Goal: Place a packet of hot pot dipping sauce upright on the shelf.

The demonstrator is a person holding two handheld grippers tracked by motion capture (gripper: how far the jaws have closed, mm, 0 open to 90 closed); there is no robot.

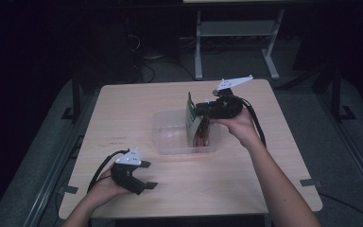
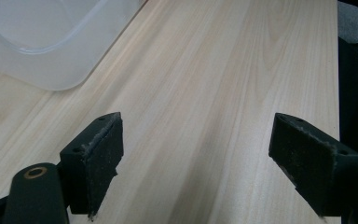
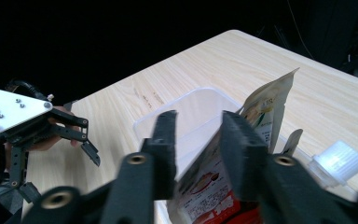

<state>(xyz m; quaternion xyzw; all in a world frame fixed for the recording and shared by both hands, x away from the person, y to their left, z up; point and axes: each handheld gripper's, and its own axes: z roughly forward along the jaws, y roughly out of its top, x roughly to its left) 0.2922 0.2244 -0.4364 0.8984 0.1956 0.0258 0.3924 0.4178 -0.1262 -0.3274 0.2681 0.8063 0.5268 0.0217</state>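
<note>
In the clear plastic tub at the middle of the table, a printed pouch stands upright against the right-hand end.

The pouch has a white screw cap on a spout, and its top edge rises above the tub's rim. The right gripper hangs over it, jaws parted and slack about the pouch top, not pressing it. Well apart, near the table's front left corner, the left gripper rests on the wood with its jaws wide and nothing between them.
</note>
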